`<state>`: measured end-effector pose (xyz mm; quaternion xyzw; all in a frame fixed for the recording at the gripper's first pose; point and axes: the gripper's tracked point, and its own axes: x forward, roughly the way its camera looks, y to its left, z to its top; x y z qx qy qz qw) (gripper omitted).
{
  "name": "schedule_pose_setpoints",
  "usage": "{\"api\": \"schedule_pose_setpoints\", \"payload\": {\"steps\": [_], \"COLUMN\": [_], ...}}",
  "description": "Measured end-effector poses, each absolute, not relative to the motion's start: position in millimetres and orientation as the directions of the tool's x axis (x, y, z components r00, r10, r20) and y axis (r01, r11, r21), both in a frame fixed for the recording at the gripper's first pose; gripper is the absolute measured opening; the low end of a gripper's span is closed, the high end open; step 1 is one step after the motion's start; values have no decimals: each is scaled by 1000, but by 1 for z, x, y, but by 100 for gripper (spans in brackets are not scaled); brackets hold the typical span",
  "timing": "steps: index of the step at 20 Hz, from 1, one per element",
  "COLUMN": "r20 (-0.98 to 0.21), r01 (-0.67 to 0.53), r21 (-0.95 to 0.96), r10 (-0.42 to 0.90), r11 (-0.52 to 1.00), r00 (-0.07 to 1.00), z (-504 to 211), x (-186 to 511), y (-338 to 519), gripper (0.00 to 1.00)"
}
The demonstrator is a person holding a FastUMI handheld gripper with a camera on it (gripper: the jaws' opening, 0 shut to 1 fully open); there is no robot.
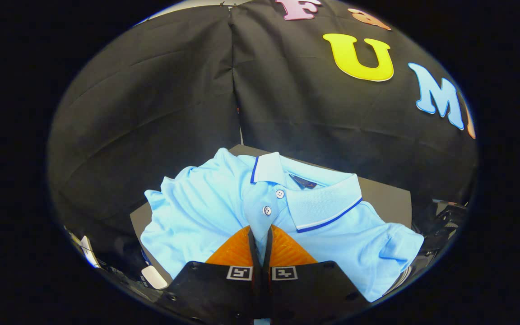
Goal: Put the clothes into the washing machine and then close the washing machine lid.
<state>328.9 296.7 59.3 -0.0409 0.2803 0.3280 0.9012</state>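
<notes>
Your hand-held gripper [260, 234] sits at the bottom centre of the frame, w/ its two fingers [253, 246] drawn nearly together; only a thin slit is left between them. A narrow fold of the light blue short-sleeved polo shirt w/ dark blue trim on its collar [206, 203] runs into that slit right below the button placket, so you're clenched on the fabric, pinching it from both sides.

The shirt lies spread out in the lower middle of the frame, just ahead of the fingers and reaching past them to both sides. Its collar points toward the upper centre, two white buttons [280, 194] sit just beyond the fingertips, one sleeve bunches toward the lower left and the other hangs off toward the lower right. It's wrinkled, not folded flat.

Under it is a dark grey flat counter [388, 198]; its bare surface shows at centre right and its far edge shows behind the collar.

A small white object [154, 276] sits at lower left, beside the shirt's hem; can't tell what it is. Dark blurred stuff at far right, too unclear to name
</notes>
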Motion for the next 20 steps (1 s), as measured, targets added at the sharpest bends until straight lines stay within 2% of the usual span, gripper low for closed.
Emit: {"api": "schedule_pose_setpoints", "payload": {"steps": [6, 10, 20], "r20": [-432, -354, -241], "r01": [-626, -593, -581], "r21": [130, 158, 82], "r10": [612, 606, 582], "r11": [769, 790, 810], "r00": [662, 713, 777], "z": [83, 101, 151], "x": [326, 330, 311], "y": [294, 288, 250], "gripper": [2, 2, 2]}}
